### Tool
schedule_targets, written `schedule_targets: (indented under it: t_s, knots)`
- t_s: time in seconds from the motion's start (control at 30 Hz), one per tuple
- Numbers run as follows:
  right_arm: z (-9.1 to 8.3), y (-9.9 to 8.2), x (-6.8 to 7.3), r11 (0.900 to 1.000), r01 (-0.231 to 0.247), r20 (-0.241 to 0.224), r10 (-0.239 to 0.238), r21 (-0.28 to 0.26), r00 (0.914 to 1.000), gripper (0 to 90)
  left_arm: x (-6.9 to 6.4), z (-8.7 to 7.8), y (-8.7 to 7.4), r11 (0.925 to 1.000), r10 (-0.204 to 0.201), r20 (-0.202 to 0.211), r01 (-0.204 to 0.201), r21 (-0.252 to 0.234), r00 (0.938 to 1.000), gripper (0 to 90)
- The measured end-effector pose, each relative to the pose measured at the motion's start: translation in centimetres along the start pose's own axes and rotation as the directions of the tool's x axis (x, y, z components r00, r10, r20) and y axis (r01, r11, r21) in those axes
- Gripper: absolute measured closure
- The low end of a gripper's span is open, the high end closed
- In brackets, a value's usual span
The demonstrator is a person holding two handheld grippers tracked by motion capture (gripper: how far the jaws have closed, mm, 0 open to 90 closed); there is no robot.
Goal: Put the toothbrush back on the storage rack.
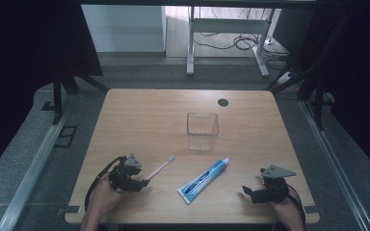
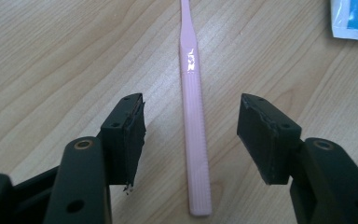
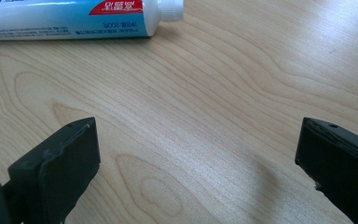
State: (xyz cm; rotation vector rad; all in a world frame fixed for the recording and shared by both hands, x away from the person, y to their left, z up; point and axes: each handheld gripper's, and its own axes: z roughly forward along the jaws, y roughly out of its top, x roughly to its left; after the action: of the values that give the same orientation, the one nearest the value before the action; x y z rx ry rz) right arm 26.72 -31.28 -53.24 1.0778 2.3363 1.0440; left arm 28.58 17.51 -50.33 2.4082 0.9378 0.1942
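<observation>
High view: on the wooden desk (image 1: 139, 110), the left claw (image 1: 145, 183) sits at the handle end of a pink toothbrush (image 1: 160, 167), whose long axis runs diagonally, bristle head toward the clear cup (image 1: 202, 131); the pickup looks barely begun.

Left gripper view: the toothbrush (image 2: 193, 112) lies between half-open pads (image 2: 133, 135), untouched.

Right gripper view: the right claw (image 3: 198, 163) gapes wide, empty, near the toothpaste tube (image 3: 70, 18).

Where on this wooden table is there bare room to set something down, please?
The far strip of the wooden table, behind the clear plastic cup, is bare except for a dark round hole. The sides beside the cup are bare too. The near edge is crowded: left gripper, pink toothbrush, blue-and-white toothpaste tube, right gripper.
</observation>
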Motion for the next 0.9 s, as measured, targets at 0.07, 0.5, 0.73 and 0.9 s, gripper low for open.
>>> schedule_targets:
  t_s: [0.07,0.5,0.73,0.9]
  knots:
    - [0.0,0.0,0.0,1.0,0.001,0.001,-0.001,0.003,1.0,0.0,0.0,0.0,0.2,1.0,0.001,0.001,-0.001,0.005,1.0,42.4]
    - [0.2,-0.1,0.1,0.9997,0.007,-0.006,-0.007,0.022,1.0,0.3,0.0,1.3,3.7,0.9835,0.072,0.009,-0.072,0.166,0.9974,53.6]
    - [0.2,-0.1,0.1,0.9998,0.009,-0.004,-0.009,0.019,0.9999,0.7,0.1,2.5,5.3,0.9669,0.082,0.02,-0.084,0.241,0.9964,61.6]
    - [0.1,0.0,0.1,0.9999,0.009,-0.003,-0.009,0.015,1.0,0.9,0.2,3.2,6.1,0.9583,0.072,0.039,-0.08,0.274,0.9967,68.2]
